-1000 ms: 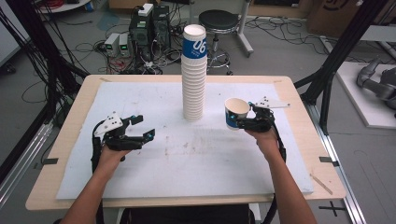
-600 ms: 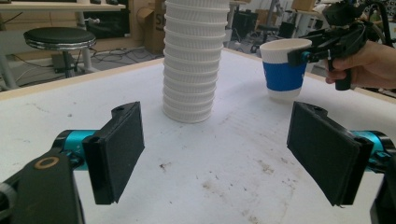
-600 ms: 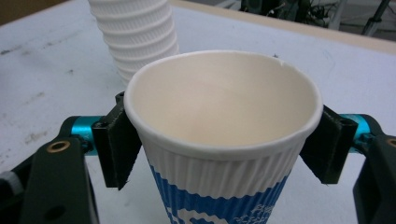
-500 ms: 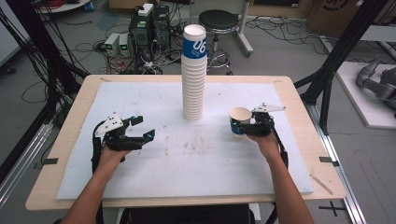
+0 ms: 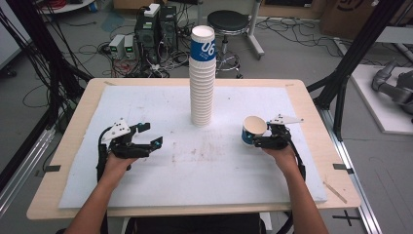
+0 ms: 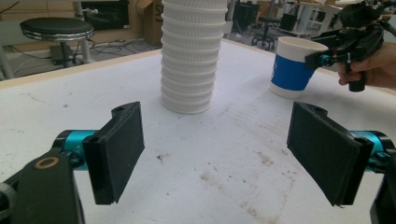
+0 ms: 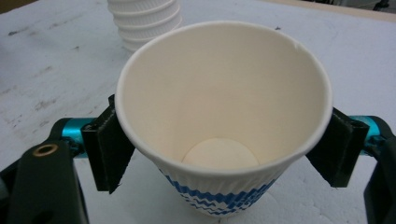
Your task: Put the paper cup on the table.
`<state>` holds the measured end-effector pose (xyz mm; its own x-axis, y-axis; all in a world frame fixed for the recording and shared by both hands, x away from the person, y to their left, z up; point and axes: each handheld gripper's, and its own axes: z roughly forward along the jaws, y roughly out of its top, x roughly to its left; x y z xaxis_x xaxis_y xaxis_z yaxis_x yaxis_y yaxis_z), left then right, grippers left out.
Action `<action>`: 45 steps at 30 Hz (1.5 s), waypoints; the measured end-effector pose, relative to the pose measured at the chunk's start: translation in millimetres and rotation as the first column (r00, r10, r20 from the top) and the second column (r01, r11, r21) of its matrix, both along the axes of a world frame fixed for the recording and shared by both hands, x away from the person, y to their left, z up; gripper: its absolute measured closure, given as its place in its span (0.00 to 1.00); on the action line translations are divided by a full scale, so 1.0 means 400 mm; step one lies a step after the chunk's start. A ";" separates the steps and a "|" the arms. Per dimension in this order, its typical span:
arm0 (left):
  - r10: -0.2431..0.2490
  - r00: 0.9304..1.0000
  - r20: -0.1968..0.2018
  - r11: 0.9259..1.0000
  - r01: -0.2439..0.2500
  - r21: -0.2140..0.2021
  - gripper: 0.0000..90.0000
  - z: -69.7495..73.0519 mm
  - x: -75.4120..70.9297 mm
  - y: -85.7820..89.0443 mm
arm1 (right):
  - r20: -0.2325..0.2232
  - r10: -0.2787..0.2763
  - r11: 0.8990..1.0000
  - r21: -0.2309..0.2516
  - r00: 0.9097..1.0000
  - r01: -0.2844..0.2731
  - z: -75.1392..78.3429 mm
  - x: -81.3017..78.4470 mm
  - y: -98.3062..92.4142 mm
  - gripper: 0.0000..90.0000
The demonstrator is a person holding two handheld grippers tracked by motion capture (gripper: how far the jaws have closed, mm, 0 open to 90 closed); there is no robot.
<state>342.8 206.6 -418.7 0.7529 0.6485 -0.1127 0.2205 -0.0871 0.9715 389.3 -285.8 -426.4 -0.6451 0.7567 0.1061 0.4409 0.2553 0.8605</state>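
A tall stack of white ribbed paper cups point(image 5: 202, 83) stands at the middle back of the white mat, topped by a blue-banded cup marked 06. To its right, my right gripper point(image 5: 252, 140) is shut on a single blue-and-white paper cup point(image 5: 253, 129). In the right gripper view the black pads point(image 7: 108, 147) press both sides of this cup point(image 7: 224, 116), which is upright and empty. The left gripper view shows the cup point(image 6: 292, 70) low at the mat, with the stack point(image 6: 194, 56) left of it. My left gripper point(image 5: 152, 135) rests on the mat at the left, open, nothing between its pads point(image 6: 119, 149).
The white mat point(image 5: 243, 185) covers a wooden table point(image 5: 336, 192). Stains mark the mat's middle. Beyond the table's far edge are a black stool point(image 5: 228, 22), computer boxes point(image 5: 156, 24) and cables on the floor. Black frame posts point(image 5: 348, 63) rise at both sides.
The right gripper has carried the single cup down and slightly nearer to the person, and the cup has gone from tilted to upright. The left gripper has stayed put.
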 end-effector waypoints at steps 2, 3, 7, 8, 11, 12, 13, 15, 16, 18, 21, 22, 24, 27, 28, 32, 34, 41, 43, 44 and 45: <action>0.002 1.000 -0.003 1.000 -0.002 -0.003 0.21 0.000 -0.001 0.001 | -0.008 0.007 1.000 -0.018 1.000 -0.007 -0.003 -0.002 -0.001 0.21; 0.004 1.000 -0.003 1.000 -0.004 -0.009 0.21 0.000 -0.002 0.001 | -0.011 0.006 1.000 -0.027 1.000 -0.006 -0.004 -0.004 -0.003 0.21; 0.006 1.000 -0.002 1.000 -0.006 -0.005 0.21 -0.001 -0.001 0.005 | -0.019 0.008 1.000 -0.030 1.000 -0.008 -0.003 -0.018 -0.025 0.21; 0.009 1.000 -0.004 1.000 -0.009 -0.009 0.21 -0.001 -0.001 0.005 | -0.021 0.011 0.999 -0.033 1.000 -0.012 -0.001 -0.023 -0.032 0.21; 0.009 1.000 -0.010 1.000 -0.009 -0.015 0.21 -0.002 0.000 0.005 | -0.030 0.014 0.999 -0.043 0.999 -0.015 0.006 -0.043 -0.049 0.21; 0.008 1.000 -0.009 1.000 -0.008 -0.015 0.21 -0.002 0.000 0.005 | -0.026 0.023 0.999 -0.040 0.999 -0.024 0.009 -0.051 -0.055 0.21; 0.008 1.000 -0.009 1.000 -0.008 -0.011 0.21 -0.003 0.002 0.005 | -0.022 0.031 0.999 -0.029 0.999 -0.032 0.010 -0.057 -0.058 0.21; 0.009 1.000 -0.013 1.000 -0.009 -0.013 0.21 -0.004 0.002 0.003 | -0.016 0.042 0.999 -0.033 0.999 -0.042 0.013 -0.070 -0.069 0.21; 0.009 1.000 -0.011 1.000 -0.009 -0.011 0.21 -0.003 0.002 0.004 | -0.014 0.044 0.999 -0.029 0.999 -0.045 0.014 -0.076 -0.074 0.21; 0.012 1.000 -0.009 1.000 -0.012 -0.016 0.21 -0.003 0.002 0.004 | -0.008 0.049 0.999 -0.014 0.999 -0.049 0.021 -0.088 -0.085 0.21; 0.019 1.000 -0.006 0.999 -0.020 -0.030 0.21 -0.002 0.003 0.009 | 0.034 0.042 0.999 -0.005 0.999 -0.041 0.041 -0.105 -0.097 0.21; 0.021 1.000 -0.006 0.999 -0.022 -0.039 0.21 -0.001 0.003 0.010 | 0.048 0.039 0.999 -0.002 0.998 -0.039 0.050 -0.110 -0.101 0.21; 0.020 1.000 -0.003 0.998 -0.020 -0.052 0.21 0.001 0.002 0.012 | 0.083 0.031 0.999 0.004 0.996 -0.032 0.068 -0.120 -0.105 0.21; 0.019 1.000 0.005 0.998 -0.019 -0.059 0.21 0.007 0.001 0.013 | 0.125 0.029 0.999 0.026 0.992 -0.032 0.095 -0.130 -0.112 0.21; 0.019 1.000 0.006 0.998 -0.019 -0.060 0.21 0.008 0.001 0.013 | 0.138 0.026 0.999 0.028 0.990 -0.030 0.102 -0.134 -0.113 0.21; 0.019 1.000 0.005 0.998 -0.019 -0.056 0.21 0.008 0.000 0.013 | 0.160 0.016 0.999 0.040 0.987 -0.023 0.117 -0.145 -0.119 0.21; 0.019 1.000 0.008 0.998 -0.019 -0.055 0.21 0.009 -0.002 0.012 | 0.165 0.001 0.999 0.044 0.986 -0.008 0.119 -0.147 -0.123 0.21; 0.019 1.000 0.017 0.998 -0.018 -0.054 0.21 0.012 -0.006 0.016 | 0.170 -0.038 0.998 0.056 0.985 0.029 0.122 -0.156 -0.139 0.21; 0.018 1.000 0.022 0.998 -0.017 -0.056 0.21 0.014 -0.008 0.017 | 0.174 -0.040 0.998 0.052 0.984 0.031 0.123 -0.159 -0.137 0.21; 0.016 1.000 0.023 0.998 -0.015 -0.061 0.21 0.015 -0.010 0.016 | 0.175 -0.038 0.998 0.048 0.984 0.029 0.124 -0.160 -0.135 0.21; 0.016 1.000 0.026 0.998 -0.014 -0.057 0.21 0.016 -0.010 0.017 | 0.175 -0.037 0.999 0.045 0.984 0.030 0.126 -0.162 -0.133 0.21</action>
<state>338.7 213.5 -412.2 0.7462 0.6530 -0.1297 0.1953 -0.0284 0.9803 324.6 -339.1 -376.1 -0.6308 0.7756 0.0251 0.2893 0.2051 0.9350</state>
